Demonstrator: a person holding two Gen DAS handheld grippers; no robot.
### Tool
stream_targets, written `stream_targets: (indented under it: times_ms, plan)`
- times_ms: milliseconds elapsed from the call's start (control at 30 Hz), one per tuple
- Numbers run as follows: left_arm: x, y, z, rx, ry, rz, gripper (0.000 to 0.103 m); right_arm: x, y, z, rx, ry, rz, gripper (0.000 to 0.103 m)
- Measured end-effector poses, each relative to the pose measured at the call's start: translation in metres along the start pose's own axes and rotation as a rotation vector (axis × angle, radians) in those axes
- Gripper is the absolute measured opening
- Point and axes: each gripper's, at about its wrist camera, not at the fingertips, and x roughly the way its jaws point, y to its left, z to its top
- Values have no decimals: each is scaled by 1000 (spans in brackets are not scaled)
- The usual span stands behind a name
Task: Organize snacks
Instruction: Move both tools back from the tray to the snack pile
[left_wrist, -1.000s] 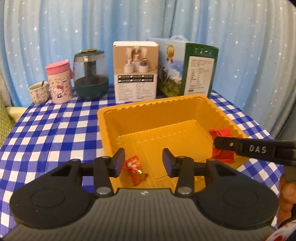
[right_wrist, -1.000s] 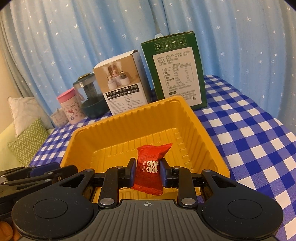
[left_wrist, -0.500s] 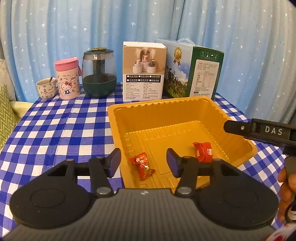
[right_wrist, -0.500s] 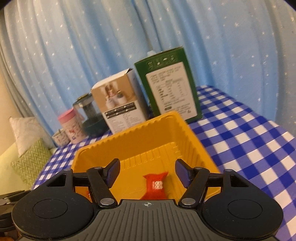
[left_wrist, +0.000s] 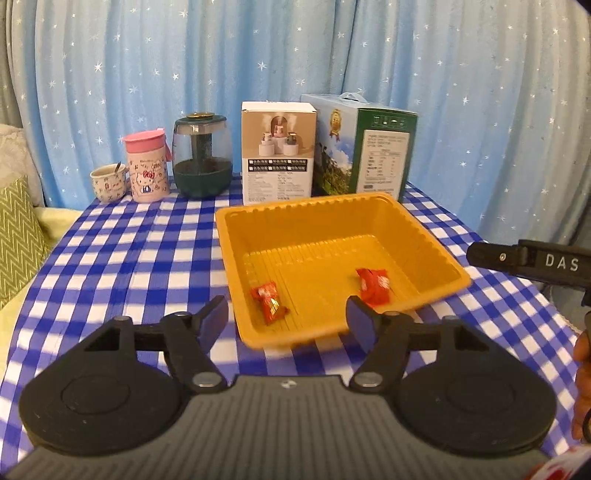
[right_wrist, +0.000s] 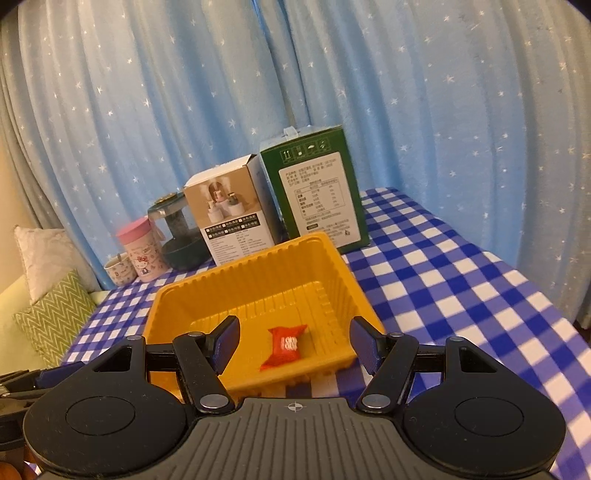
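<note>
The left gripper (left_wrist: 286, 317) has just been opening its jaws, which stand apart and empty; ahead of them, in the yellow plastic tray (left_wrist: 439, 254), lie two red wrapped candies (left_wrist: 269, 302) (left_wrist: 373, 284). The right gripper (right_wrist: 294, 341) has parted jaws too, nothing between them, the red candy (right_wrist: 284, 347) lying in the tray beyond.

Warm, even indoor light; fisheye-bent edges, slight motion blur

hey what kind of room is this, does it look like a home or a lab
Most likely a home living space: a table under a blue checked cloth, a starry blue curtain behind it, cushions on a sofa beside it, and a cartoon mug among everyday items.
</note>
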Motion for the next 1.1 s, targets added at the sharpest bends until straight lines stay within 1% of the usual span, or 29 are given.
stream_targets:
  times_ms: [133, 233, 333, 533, 633, 867, 967, 1100]
  plan:
    - [-30, -6, -16, -21, 7, -9, 74, -36, 2, -9, -11, -1, 5, 66]
    - [-50, -11, -26, -23, 13, -17, 77, -63, 3, -22, -20, 7, -3, 66]
    - [-71, -16, -36, -16, 20, -16, 77, -89, 1, -38, -3, 31, -10, 66]
    - [-110, -24, -56, 1, 23, 10, 80, -132, -5, -68, 54, 71, -26, 66]
    - [-126, -29, -66, 9, 29, 14, 80, -151, -5, -81, 45, 77, -40, 66]
    - [-149, -45, -92, 23, 39, -11, 80, -179, -10, -98, 31, 103, -62, 66]
    - [-150, -50, -103, 19, 67, -30, 80, -184, -9, -103, 10, 120, -67, 66]
    - [-148, -56, -113, 33, 98, -38, 80, -186, -10, -105, 0, 130, -69, 66]
